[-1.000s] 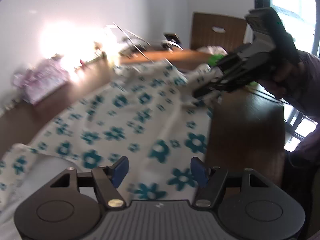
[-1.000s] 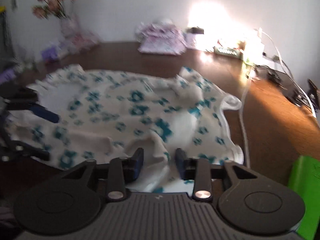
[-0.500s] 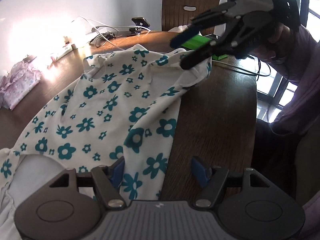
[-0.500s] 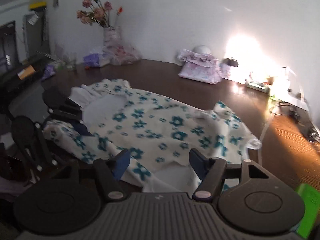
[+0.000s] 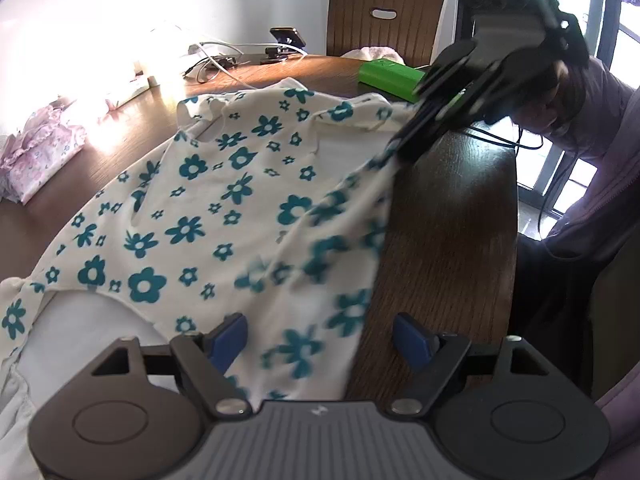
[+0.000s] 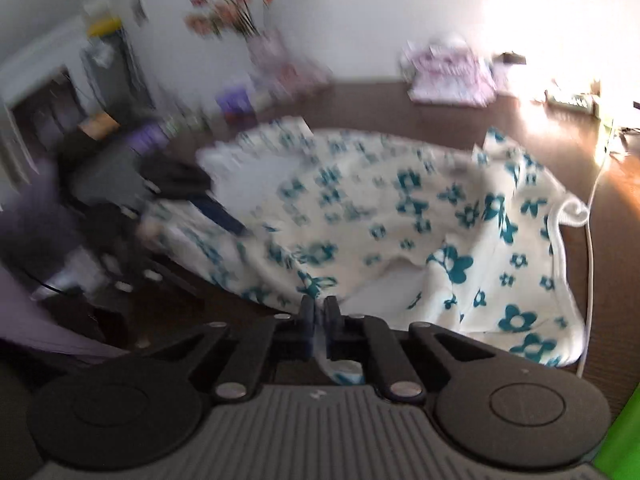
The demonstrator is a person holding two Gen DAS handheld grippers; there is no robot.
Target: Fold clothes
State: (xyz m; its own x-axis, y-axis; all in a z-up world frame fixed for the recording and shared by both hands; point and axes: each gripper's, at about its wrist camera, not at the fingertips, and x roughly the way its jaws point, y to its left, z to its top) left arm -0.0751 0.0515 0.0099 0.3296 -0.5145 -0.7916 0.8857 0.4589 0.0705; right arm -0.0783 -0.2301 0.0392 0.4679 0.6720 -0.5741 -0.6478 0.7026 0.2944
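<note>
The floral garment (image 5: 224,200) lies spread over the dark wooden table (image 5: 448,216). The right gripper (image 6: 319,312) is clamped on its near edge; the left gripper (image 5: 320,338) hovers above it, fingers apart.

light source: window (image 5: 618,60) at right of left wrist view, daylight
glare: wall (image 5: 120,12) and far table (image 6: 560,128) blew out white
blur: right wrist view smeared, worst at left; garment (image 5: 248,208) edge soft near the camera in left view
distortion: fisheye bending, dark corners
</note>
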